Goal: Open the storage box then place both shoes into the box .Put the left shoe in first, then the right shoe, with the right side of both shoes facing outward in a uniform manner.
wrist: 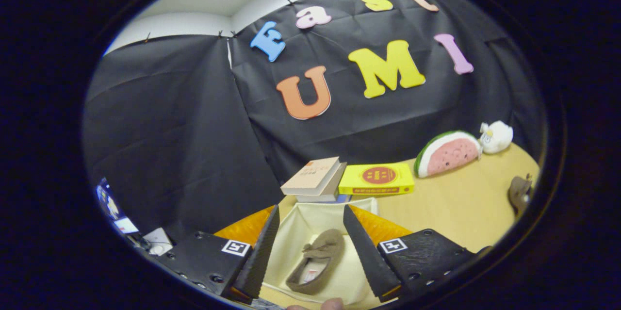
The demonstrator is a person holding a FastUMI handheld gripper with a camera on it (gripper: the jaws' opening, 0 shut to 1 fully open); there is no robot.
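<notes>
We log an orange storage box (250, 226) with a pale cream lining, open, directly below and between the fingers (310, 232), which stand wide apart and grip nothing. Inside it lies one brown slipper-style shoe (316, 260) with a small bow, its pale insole up. A second brown shoe (519, 193) sits on the desk (461, 203) well apart from the box, near the far right edge.

Just beyond the box we note a tan-covered book (313, 176) stacked on others, and beside it a yellow book (377, 179) with a red round emblem; print on both is too small to read. Further back on the right: a watermelon-slice plush (447, 153), touching a white plush toy (497, 136).

Each finger mount bears a square black-and-white marker tag. A fingertip shows beneath the fingers.
</notes>
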